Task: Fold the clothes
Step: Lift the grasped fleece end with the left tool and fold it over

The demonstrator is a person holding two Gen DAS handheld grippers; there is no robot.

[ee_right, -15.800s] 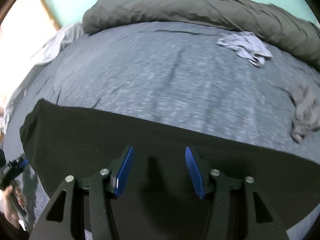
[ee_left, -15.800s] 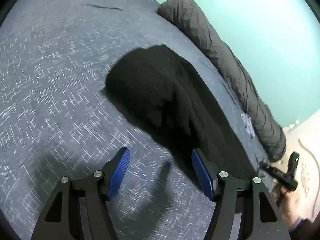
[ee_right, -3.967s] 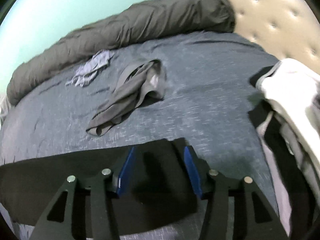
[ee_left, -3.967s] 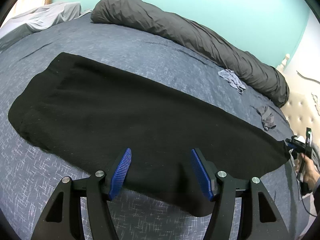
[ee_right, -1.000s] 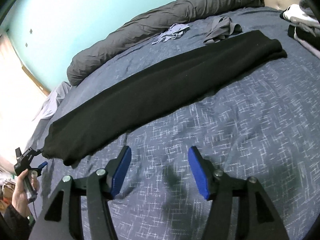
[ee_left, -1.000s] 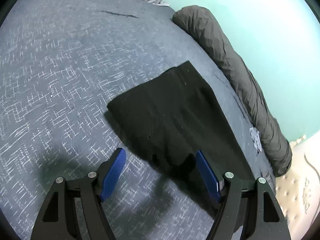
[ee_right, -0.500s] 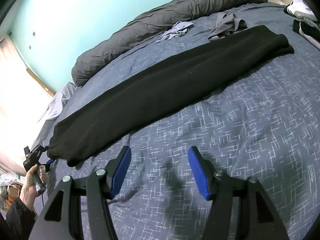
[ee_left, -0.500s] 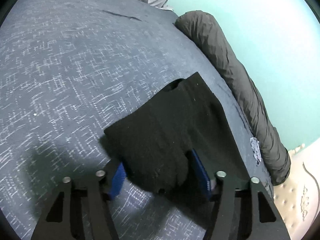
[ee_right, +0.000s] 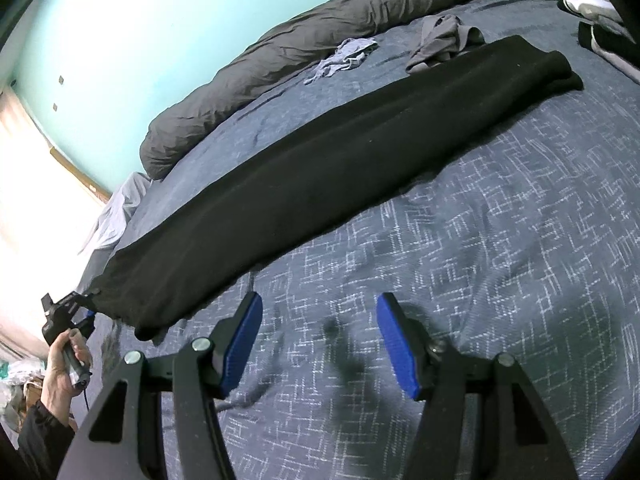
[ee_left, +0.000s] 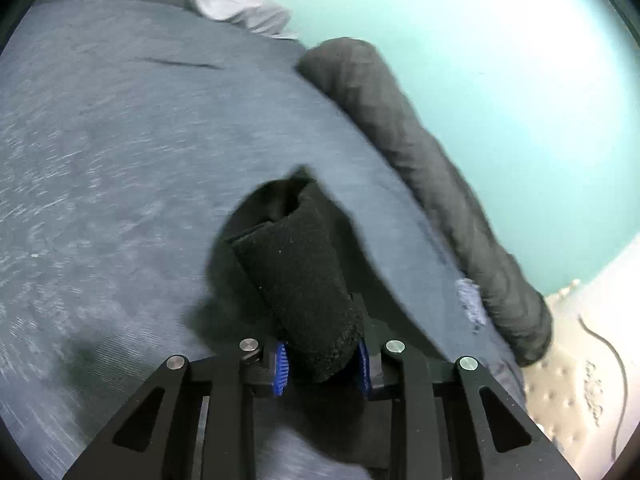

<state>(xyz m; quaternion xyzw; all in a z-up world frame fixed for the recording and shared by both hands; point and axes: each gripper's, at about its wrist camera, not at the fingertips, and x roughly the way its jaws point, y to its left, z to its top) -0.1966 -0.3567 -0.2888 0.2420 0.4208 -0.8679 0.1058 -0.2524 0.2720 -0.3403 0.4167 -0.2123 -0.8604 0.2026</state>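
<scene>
A long black garment (ee_right: 340,152), folded into a narrow strip, lies diagonally across the blue patterned bed (ee_right: 500,240). My left gripper (ee_left: 322,362) is shut on the black garment's end (ee_left: 304,276), which bunches up thick between the blue pads and is lifted slightly. In the right wrist view that left gripper (ee_right: 66,310) shows at the far left, held by a hand (ee_right: 62,376), at the strip's near end. My right gripper (ee_right: 320,344) hovers open over bare bedding, in front of the strip's middle, with nothing between its pads.
A rolled grey duvet (ee_right: 320,28) lines the far side along the teal wall. Small grey garments (ee_right: 440,40) and a pale blue one (ee_right: 344,56) lie beyond the strip. More clothes (ee_right: 596,12) pile at the far right. A tufted headboard (ee_left: 572,392) stands to the right.
My left gripper has closed on the garment's end and raised it; a second ago it was open just short of it. The right gripper stayed open, shifting slightly.
</scene>
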